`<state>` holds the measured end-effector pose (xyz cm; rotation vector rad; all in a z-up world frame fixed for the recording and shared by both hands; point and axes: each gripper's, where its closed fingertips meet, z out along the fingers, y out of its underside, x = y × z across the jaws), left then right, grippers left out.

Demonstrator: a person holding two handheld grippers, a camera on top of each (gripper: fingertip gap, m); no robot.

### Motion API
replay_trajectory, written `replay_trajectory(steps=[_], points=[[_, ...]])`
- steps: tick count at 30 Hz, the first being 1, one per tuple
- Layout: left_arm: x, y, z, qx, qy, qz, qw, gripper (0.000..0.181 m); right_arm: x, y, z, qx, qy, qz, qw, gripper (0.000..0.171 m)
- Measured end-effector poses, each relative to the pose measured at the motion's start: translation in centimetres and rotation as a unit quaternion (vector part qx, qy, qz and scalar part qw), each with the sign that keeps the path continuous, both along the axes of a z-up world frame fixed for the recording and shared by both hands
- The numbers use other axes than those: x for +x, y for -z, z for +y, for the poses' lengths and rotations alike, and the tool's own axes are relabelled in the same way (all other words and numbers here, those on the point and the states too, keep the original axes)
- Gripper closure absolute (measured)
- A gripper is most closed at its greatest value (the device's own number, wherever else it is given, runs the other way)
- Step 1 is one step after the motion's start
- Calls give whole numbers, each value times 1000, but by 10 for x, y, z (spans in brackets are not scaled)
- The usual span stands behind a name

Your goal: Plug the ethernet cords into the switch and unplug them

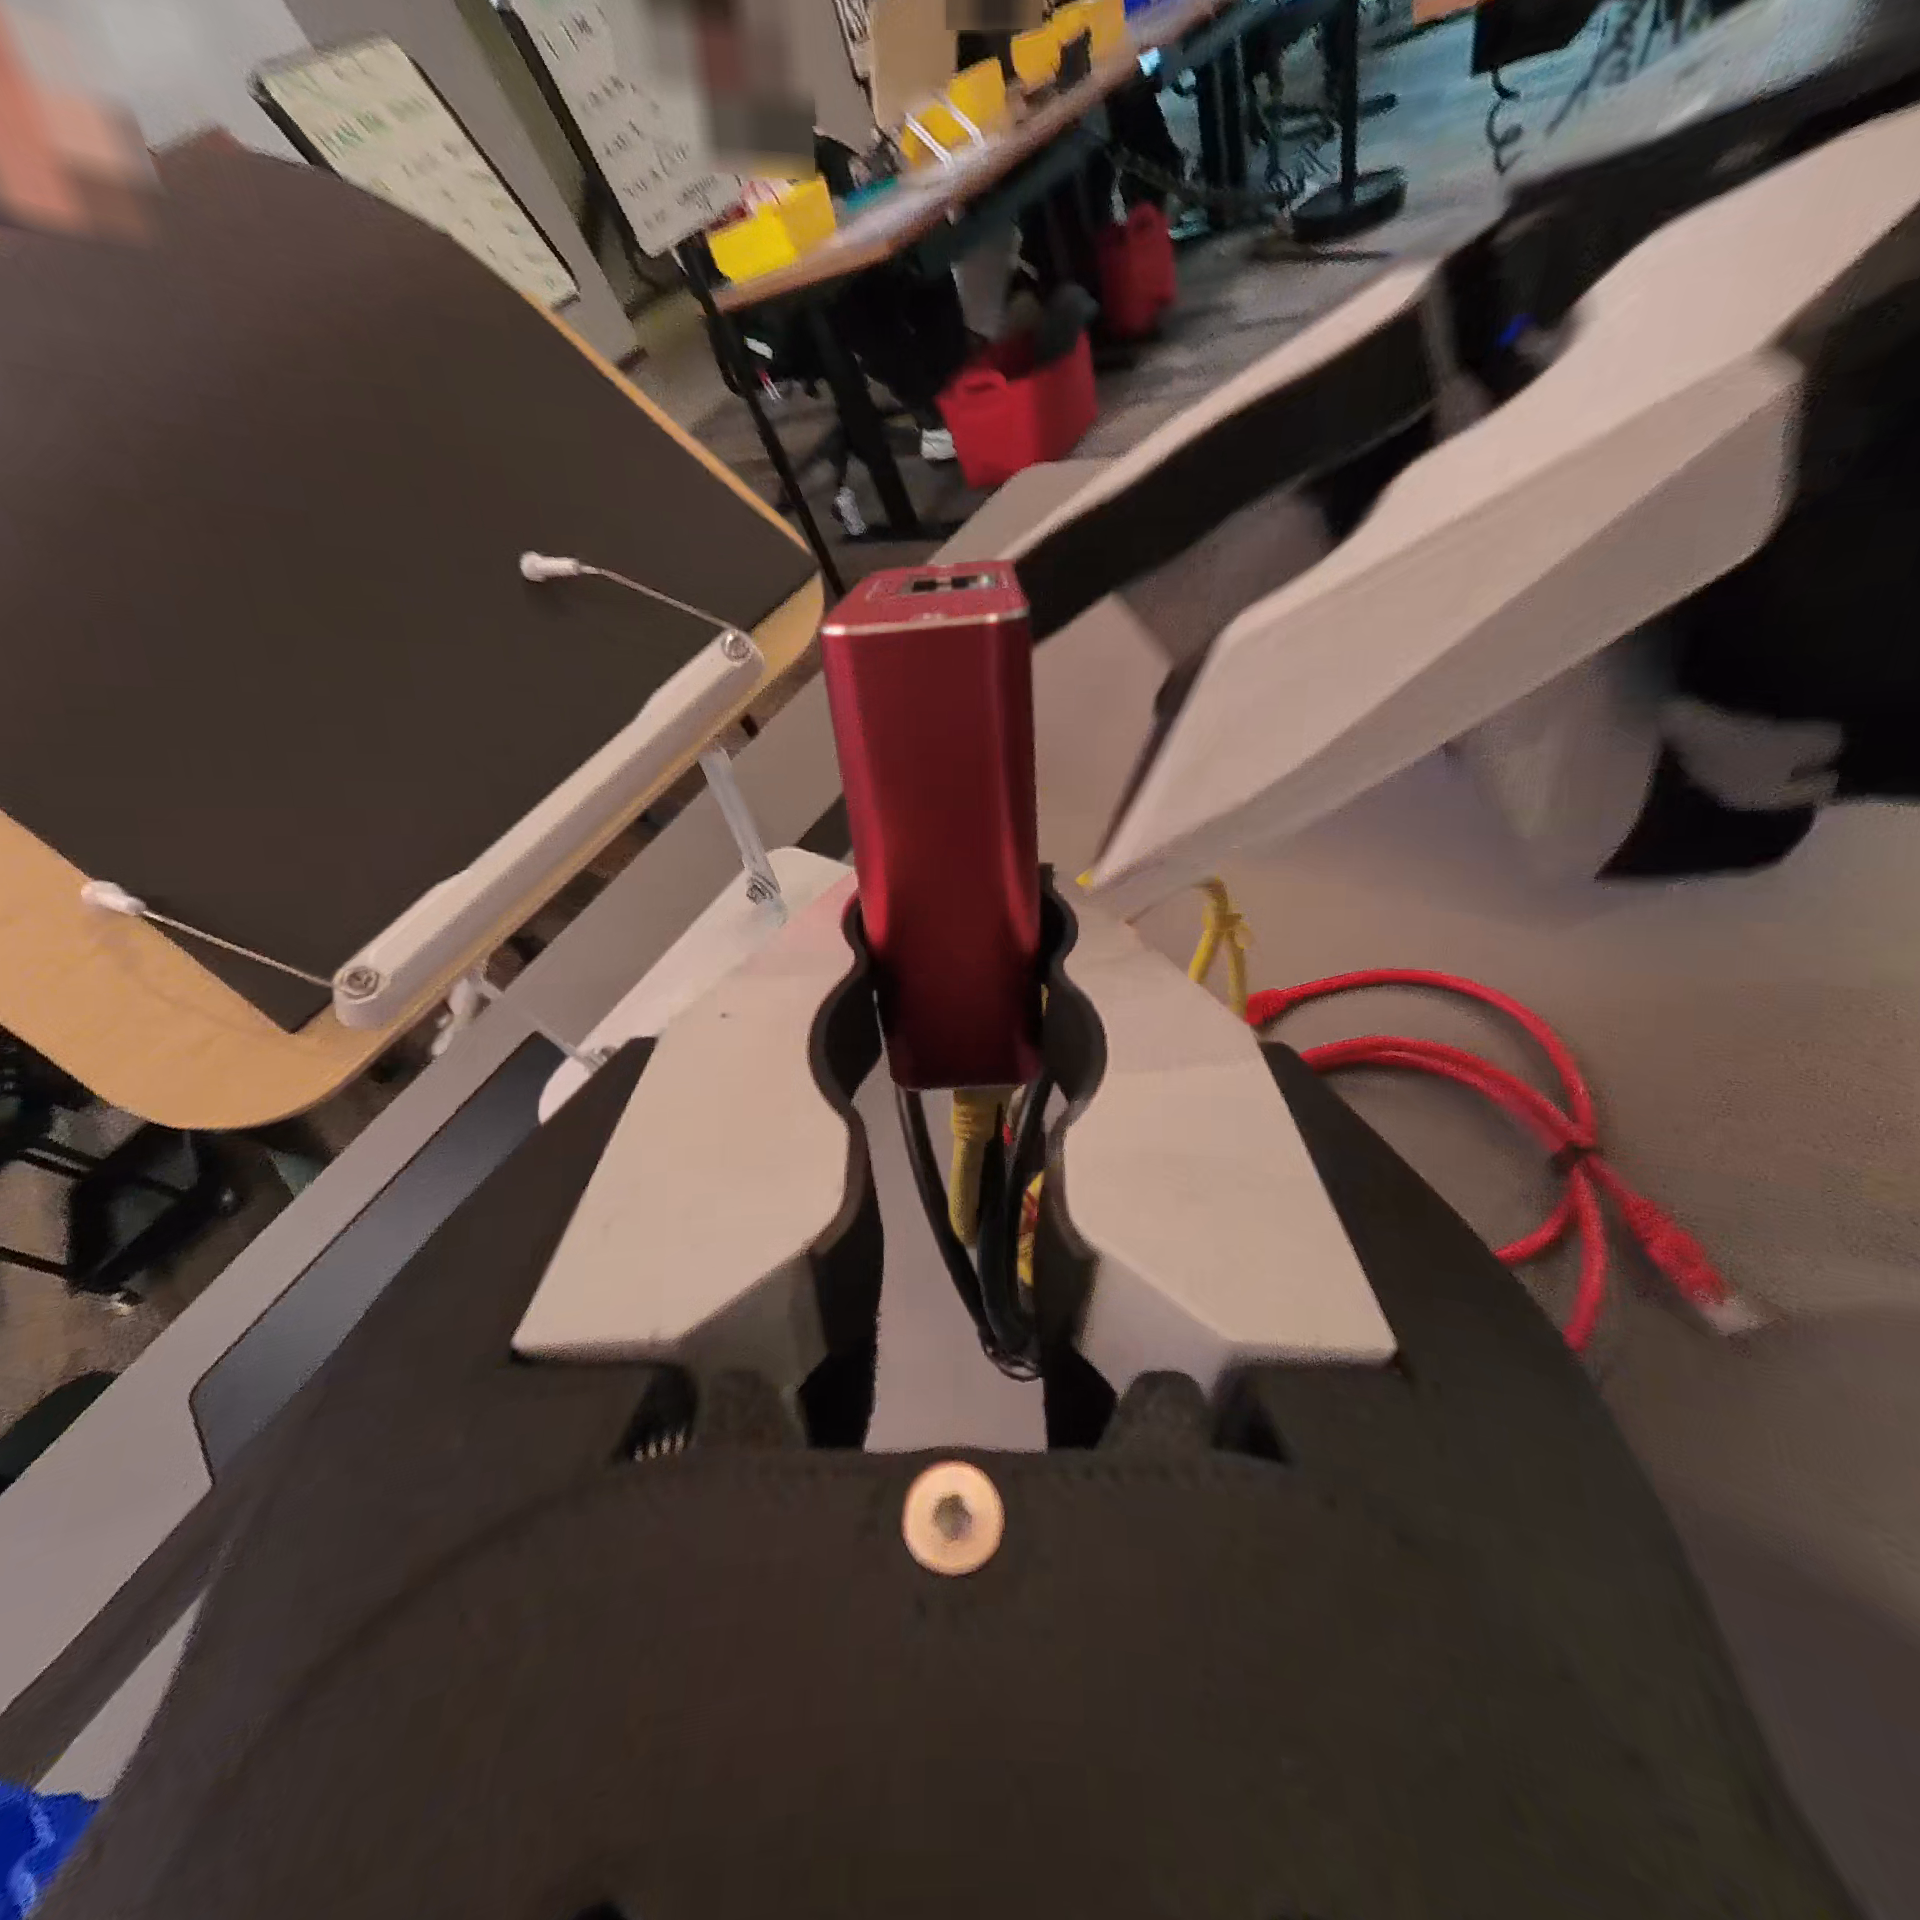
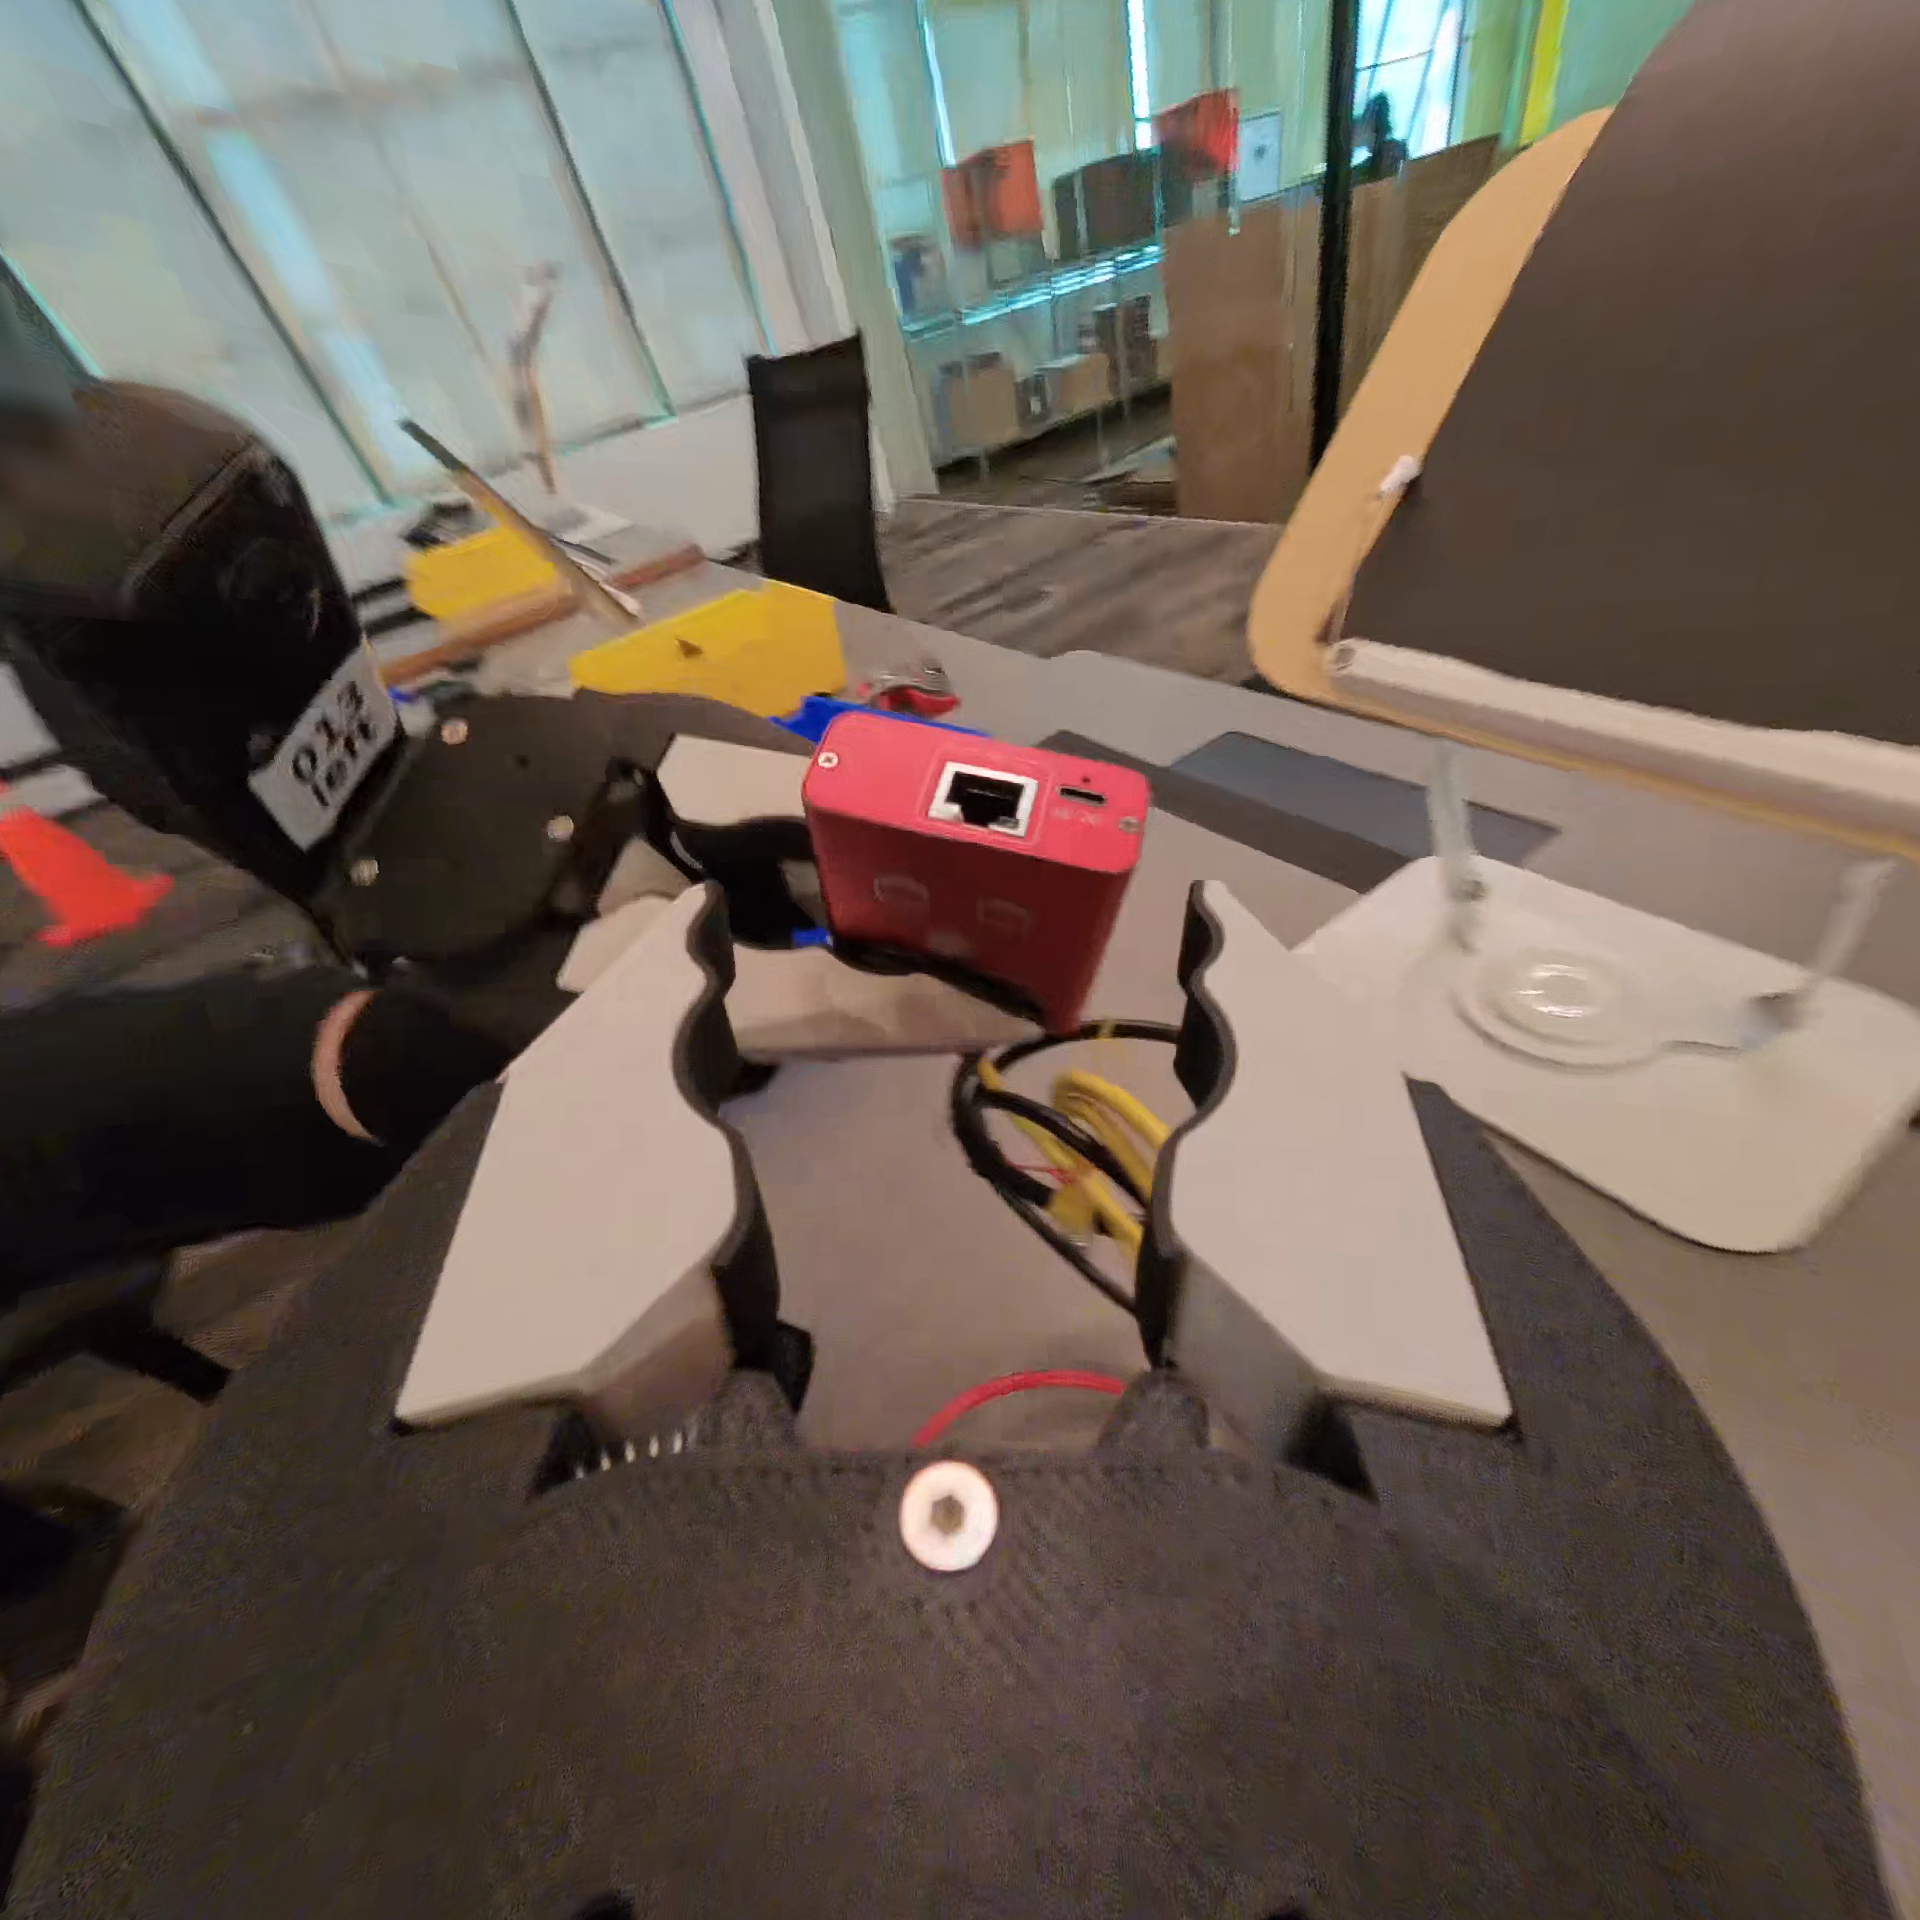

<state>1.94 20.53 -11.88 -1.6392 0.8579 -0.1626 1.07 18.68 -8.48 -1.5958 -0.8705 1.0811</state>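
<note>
Between the left tongs: red switch, clamped, its visible ethernet port empty. Right tongs spread, empty. Red cord unplugged on tabletop; plugging seemingly outstanding.

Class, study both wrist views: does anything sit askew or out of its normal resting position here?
Yes. The red switch is not lying flat on the table: the left gripper clamps it, lifted and tilted, with the yellow cable hanging beneath. The right gripper is open and empty.
</note>
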Motion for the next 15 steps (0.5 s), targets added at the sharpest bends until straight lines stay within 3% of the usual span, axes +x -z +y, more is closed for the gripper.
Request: replay_trajectory(steps=[2, 6, 11, 13, 15], points=[[8, 0, -5, 23, -14, 0, 1000, 158, -10, 6, -1, 1, 0, 0, 1000, 85], [13, 1, -9, 39, -35, -26, 998, 157, -12, 9, 1, 29, 3, -1, 1000, 103], [11, 33, -27, -62, 28, 0, 998, 144, -4, 34, 3, 90, -3, -128, 988, 103], [-3, 33, -34, -95, 34, -4, 995, 145, 1, 44, 7, 128, 11, -191, 973, 103], [-14, 24, -37, -124, 29, -10, 992, 131, 4, 52, 10, 169, 23, -249, 953, 103]])
